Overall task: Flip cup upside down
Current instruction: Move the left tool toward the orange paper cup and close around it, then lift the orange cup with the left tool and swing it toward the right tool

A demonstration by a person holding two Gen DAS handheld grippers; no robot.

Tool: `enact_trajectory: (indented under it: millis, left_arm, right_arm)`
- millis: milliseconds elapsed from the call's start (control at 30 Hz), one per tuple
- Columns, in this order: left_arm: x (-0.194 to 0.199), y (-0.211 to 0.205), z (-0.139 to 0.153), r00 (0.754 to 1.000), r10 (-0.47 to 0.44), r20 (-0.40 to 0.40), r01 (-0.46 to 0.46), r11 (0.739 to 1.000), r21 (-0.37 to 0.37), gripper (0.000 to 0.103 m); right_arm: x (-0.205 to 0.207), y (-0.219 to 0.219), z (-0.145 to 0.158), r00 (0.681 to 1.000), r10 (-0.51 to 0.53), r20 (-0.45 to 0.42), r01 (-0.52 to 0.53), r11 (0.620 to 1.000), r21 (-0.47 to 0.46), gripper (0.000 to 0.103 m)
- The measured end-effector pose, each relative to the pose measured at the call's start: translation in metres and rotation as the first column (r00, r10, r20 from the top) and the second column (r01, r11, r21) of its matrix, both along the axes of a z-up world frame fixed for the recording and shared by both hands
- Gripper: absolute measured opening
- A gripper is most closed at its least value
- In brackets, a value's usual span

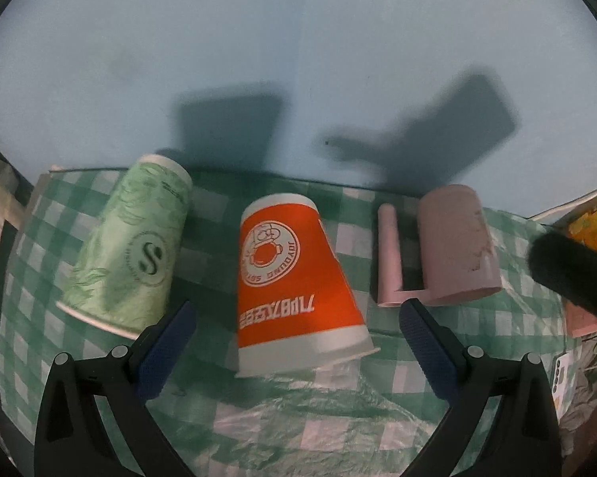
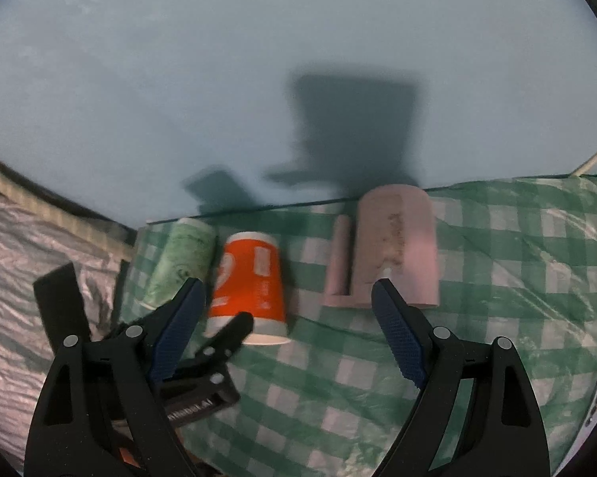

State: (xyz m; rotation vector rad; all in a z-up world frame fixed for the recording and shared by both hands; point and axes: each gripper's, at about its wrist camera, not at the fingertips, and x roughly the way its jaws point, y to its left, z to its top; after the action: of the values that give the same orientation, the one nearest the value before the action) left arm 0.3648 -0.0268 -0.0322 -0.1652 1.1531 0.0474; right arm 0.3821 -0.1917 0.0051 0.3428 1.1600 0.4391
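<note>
On the checked cloth (image 1: 290,409) three cups are standing upside down in a row by the wall. The green cup (image 1: 133,246) is sitting at the left, the orange cup (image 1: 290,278) in the middle, the pink mug (image 1: 457,246) at the right. Left tongs (image 1: 298,342) are spreading wide around the orange cup, not touching it. Right tongs (image 2: 286,330) are also spreading, empty. The paper cups are probably light and easy to crush, so taking the wall at mid-height seems safest.
</note>
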Motion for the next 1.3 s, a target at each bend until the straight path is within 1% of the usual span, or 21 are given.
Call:
enact_trajectory:
  millis: [133,233,300,367,433,500,533,667,800,900,1000,1167,1300]
  left_arm:
    - [0.016,-0.006,-0.014,0.999,-0.021,-0.050,0.023,0.999,0.029,0.103]
    - [0.026,-0.005,-0.023,0.997,-0.019,-0.078,0.021,0.999,0.034,0.103]
    - [0.031,-0.005,-0.028,0.995,-0.012,-0.098,0.015,0.999,0.030,0.098]
    - [0.036,-0.005,-0.034,0.993,-0.017,-0.120,0.021,0.999,0.028,0.087]
    - [0.041,-0.006,-0.038,0.989,-0.025,-0.144,0.030,0.999,0.034,0.080]
    - [0.047,-0.007,-0.044,0.985,-0.037,-0.168,0.044,0.998,0.039,0.080]
    - [0.049,-0.007,-0.044,0.984,-0.045,-0.170,0.052,0.998,0.037,0.079]
    - [0.053,-0.006,-0.042,0.985,-0.067,-0.157,0.072,0.997,0.027,0.078]
    - [0.045,-0.003,-0.031,0.988,-0.091,-0.124,0.096,0.995,0.036,0.077]
    - [0.033,-0.003,-0.021,0.990,-0.105,-0.098,0.108,0.994,0.025,0.077]
    - [0.019,-0.003,-0.010,0.987,-0.145,-0.064,0.147,0.989,0.014,0.077]
    - [-0.022,-0.014,0.004,0.973,-0.231,-0.022,0.232,0.973,0.009,0.077]
    - [-0.064,-0.018,-0.002,0.959,-0.282,0.001,0.282,0.959,-0.011,0.077]
  right_arm:
    - [-0.002,-0.013,-0.010,1.000,-0.023,-0.017,0.023,1.000,0.005,0.086]
    - [-0.003,-0.019,-0.013,0.999,-0.029,-0.017,0.029,1.000,-0.009,0.086]
    - [-0.004,-0.020,-0.013,1.000,-0.021,-0.012,0.020,1.000,-0.022,0.086]
    - [-0.006,-0.019,-0.013,1.000,-0.014,-0.008,0.014,0.999,-0.029,0.086]
    - [-0.007,-0.017,-0.014,1.000,-0.011,-0.003,0.011,0.999,-0.035,0.086]
    - [-0.008,-0.016,-0.014,1.000,-0.006,-0.003,0.006,0.999,-0.033,0.086]
    - [-0.008,-0.015,-0.014,1.000,-0.002,-0.004,0.002,1.000,-0.030,0.086]
    - [-0.010,-0.016,-0.011,1.000,0.008,0.005,-0.008,0.999,-0.033,0.086]
    - [-0.017,-0.017,-0.011,1.000,0.013,0.015,-0.013,0.999,-0.033,0.086]
    - [-0.023,-0.017,-0.011,1.000,0.014,0.025,-0.013,0.999,-0.031,0.086]
    - [-0.032,-0.019,-0.009,0.999,0.023,0.038,-0.022,0.999,-0.028,0.086]
    - [-0.055,-0.022,-0.002,0.997,0.055,0.054,-0.054,0.998,-0.017,0.086]
    - [-0.078,-0.026,0.000,0.995,0.083,0.054,-0.082,0.997,-0.010,0.086]
